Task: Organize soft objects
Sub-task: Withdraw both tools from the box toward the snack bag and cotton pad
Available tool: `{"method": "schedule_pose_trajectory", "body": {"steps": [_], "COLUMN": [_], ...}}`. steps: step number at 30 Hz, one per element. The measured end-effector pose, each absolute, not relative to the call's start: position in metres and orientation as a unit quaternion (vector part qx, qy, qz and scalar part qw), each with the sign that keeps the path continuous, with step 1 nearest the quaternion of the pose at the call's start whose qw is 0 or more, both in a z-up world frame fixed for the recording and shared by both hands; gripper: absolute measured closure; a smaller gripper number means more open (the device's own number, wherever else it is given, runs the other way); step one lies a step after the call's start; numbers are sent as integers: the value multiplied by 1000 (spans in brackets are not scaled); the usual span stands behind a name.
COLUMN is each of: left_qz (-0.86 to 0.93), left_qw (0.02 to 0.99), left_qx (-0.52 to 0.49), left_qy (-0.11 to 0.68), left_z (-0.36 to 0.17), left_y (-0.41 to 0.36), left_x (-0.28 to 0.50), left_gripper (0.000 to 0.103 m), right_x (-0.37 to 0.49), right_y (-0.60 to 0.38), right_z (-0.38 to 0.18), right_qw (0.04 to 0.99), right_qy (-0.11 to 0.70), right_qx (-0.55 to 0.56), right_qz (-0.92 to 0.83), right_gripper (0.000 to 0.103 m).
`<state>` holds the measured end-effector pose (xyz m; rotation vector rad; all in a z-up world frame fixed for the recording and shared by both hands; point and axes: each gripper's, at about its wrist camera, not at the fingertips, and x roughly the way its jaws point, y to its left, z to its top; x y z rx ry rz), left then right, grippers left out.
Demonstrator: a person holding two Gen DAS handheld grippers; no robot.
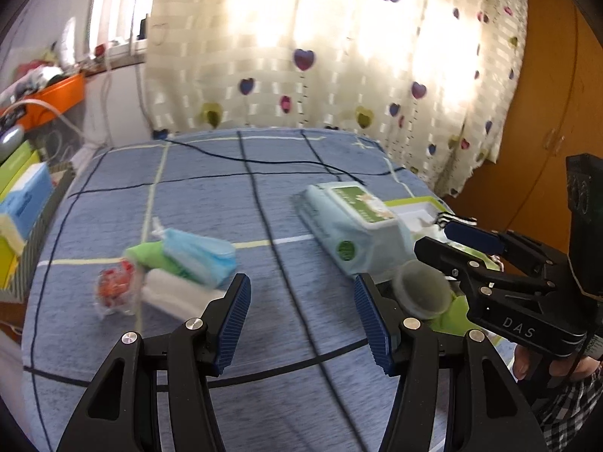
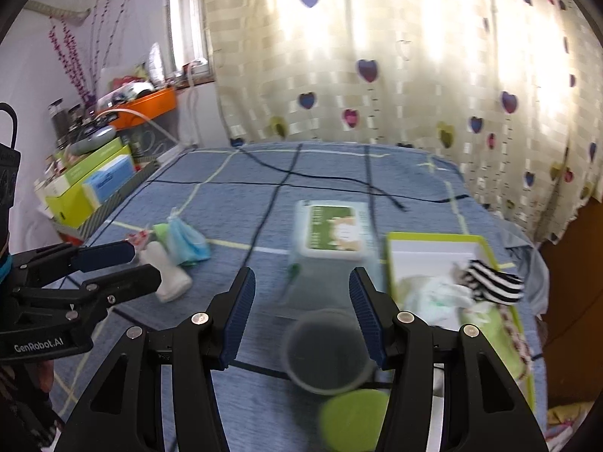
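Both grippers hover over a bed covered in a blue checked spread. The left gripper is released, nothing between its pads. The right gripper is likewise released and empty; a round container lies on the bed beneath its gap, untouched as far as can be told.

The soft objects remaining loose form a small cluster: a blue cloth bundle, a green cloth, a white roll and a red-printed packet, all touching or just beside one another. A green tray near the right edge of the bed already holds a striped sock and a white cloth.

Risks, as judged: because the clustered pieces overlap, a grasp on one may drag a neighbour; limp fabric may slip from a shallow pinch during carrying.

Obstacles: a wipes pack lies between the cluster and the tray, directly on the likely carrying path. A black cable crosses the bed and could snag. A green lid lies just beside the container. Both views are blurred.
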<state>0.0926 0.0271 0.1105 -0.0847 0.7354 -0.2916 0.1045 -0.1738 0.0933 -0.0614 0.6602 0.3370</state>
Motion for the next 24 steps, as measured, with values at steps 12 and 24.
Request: {"method": "schedule_pose_trajectory", "body": {"steps": [12,24], "left_qz": [-62,-11], "left_qw": [923,914], "left_qx": [-87,-116], "left_qy": [369,388], "left_z": [91,68], "left_y": [113,164], "left_x": [88,95], "left_gripper": [46,46], "right_x": [118,142], "right_y": [-95,-30], "right_z": [62,27], "right_qw": [899,861], "right_qy": [348,386], "right_qx": [-58,-103], "right_qz": [261,314], "right_gripper": [50,50]}}
